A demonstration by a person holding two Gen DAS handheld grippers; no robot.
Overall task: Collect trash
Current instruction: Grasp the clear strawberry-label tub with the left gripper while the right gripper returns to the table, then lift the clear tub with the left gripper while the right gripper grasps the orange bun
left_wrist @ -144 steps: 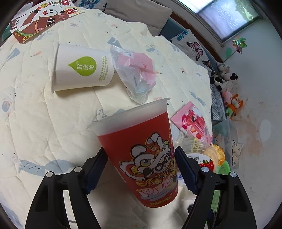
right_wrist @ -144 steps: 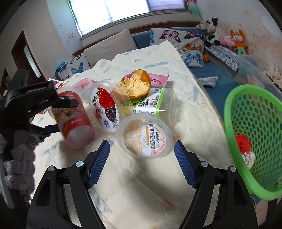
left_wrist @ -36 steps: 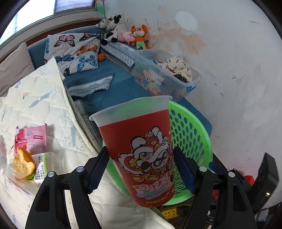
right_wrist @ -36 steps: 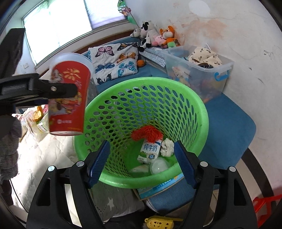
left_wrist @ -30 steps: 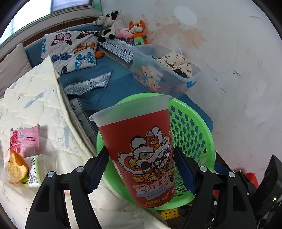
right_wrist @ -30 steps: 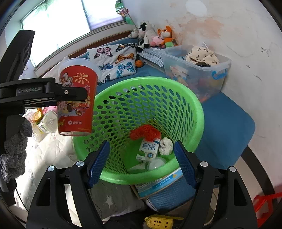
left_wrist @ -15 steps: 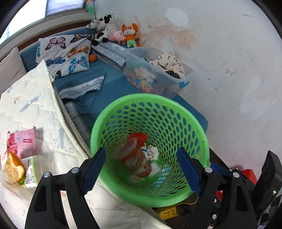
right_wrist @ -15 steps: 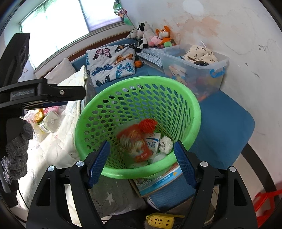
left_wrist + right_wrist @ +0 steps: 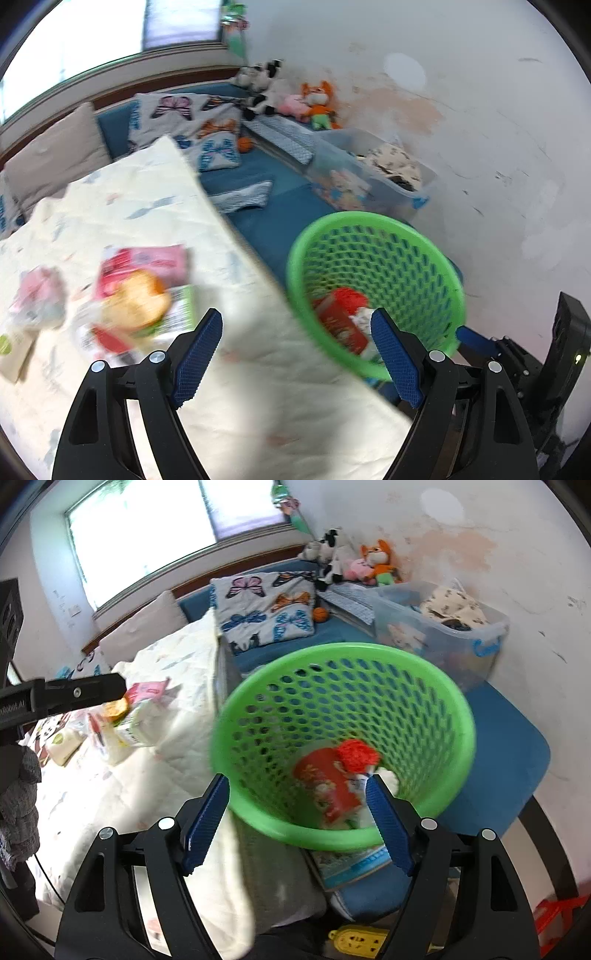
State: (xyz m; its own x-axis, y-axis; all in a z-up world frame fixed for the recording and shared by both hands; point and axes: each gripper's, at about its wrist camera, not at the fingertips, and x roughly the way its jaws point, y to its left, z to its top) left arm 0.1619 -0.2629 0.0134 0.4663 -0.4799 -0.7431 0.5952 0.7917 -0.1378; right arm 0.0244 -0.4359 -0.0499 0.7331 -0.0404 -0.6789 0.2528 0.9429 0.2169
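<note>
The red cup point(image 9: 327, 790) lies on its side inside the green basket point(image 9: 463, 716) among one red mesh ball point(image 9: 356, 753) and a few pale scraps, so that drop looks finished. On the quilt point(image 9: 236, 398) wait one bitten bun point(image 9: 135, 301), one pink wrapper point(image 9: 155, 258) and other blurred litter. The left gripper point(image 9: 295, 354) and right gripper point(image 9: 297, 821) both gape empty; the next move probably calls for reaching to that pile.
</note>
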